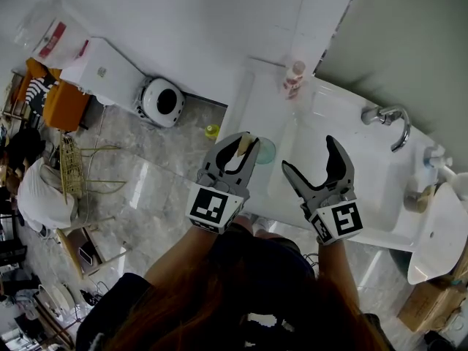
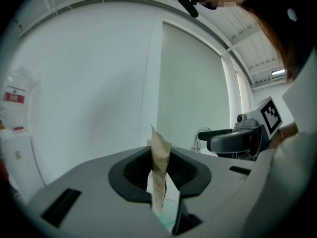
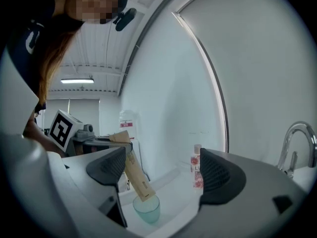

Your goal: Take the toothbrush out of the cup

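A toothbrush in a tan paper wrapper [image 1: 242, 146] is pinched near its top by my left gripper [image 1: 241, 143], which is shut on it. In the right gripper view the wrapper [image 3: 134, 175] slants down to the mouth of a clear teal cup [image 3: 147, 208], its lower end at the rim. The cup [image 1: 266, 151] stands on the white counter left of the sink. In the left gripper view the wrapper [image 2: 159, 157] stands upright between the pads. My right gripper [image 1: 311, 159] hangs wide open to the right of the cup, with nothing between its fingers.
A pink-labelled bottle [image 1: 295, 77] stands at the back of the counter [image 1: 241, 101]. The white sink basin [image 1: 351, 159] with a chrome faucet [image 1: 391, 119] lies to the right. A round white appliance [image 1: 162, 101] sits on the floor to the left.
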